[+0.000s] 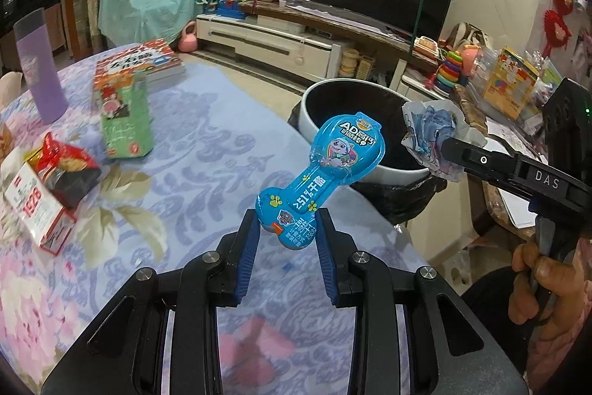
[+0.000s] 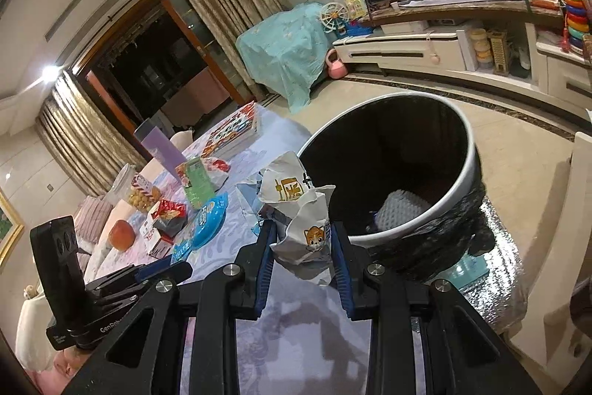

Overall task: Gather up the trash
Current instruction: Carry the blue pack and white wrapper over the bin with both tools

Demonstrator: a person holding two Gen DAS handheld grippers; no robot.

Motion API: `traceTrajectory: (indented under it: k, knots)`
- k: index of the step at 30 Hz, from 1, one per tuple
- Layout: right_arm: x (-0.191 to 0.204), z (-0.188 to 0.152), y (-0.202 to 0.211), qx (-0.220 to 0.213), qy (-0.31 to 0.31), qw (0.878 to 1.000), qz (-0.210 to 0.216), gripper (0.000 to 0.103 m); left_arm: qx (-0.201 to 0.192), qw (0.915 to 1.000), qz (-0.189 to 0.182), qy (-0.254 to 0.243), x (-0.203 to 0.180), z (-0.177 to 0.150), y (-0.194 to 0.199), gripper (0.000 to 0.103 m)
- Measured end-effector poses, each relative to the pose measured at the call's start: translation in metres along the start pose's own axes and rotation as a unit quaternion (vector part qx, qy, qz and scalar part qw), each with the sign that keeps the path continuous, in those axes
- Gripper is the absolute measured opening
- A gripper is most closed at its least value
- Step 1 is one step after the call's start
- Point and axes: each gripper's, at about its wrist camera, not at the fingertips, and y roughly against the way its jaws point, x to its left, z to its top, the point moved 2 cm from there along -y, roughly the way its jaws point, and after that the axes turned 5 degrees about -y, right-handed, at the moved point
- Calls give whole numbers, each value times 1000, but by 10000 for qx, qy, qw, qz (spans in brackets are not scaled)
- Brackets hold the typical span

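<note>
From the right wrist camera I could see down into the trash bin (image 2: 470, 173) — a white foam piece (image 2: 401, 208) lay at its bottom, which the left wrist view did not show. That same view caught a peach-coloured fruit (image 2: 121, 234) and a jar of round snacks (image 2: 142, 195) on the table, both outside the left camera's frame. The left view alone gave me the purple bottle (image 1: 39, 69) upright near the table's (image 1: 207, 136) far edge and the green carton (image 1: 127, 113) lying flat beside a book (image 1: 148, 60).

My left gripper (image 1: 286, 228) was closed narrowly on the lower end of the blue cheese-stick wrapper (image 1: 325, 165), which stood up above the table, just short of the bin's rim. My right gripper (image 2: 301, 239) was clamped on a crumpled paper wrapper (image 2: 296, 210) — held beside the bin's near rim, above the table edge.
</note>
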Motion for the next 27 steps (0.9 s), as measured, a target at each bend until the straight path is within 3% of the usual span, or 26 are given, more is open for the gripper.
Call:
traceTrajectory:
  k: [27]
  knots:
    - [-42,46,-12,6,26,9989,-459,33,192,9985,5,-520,-40,57,-55,29]
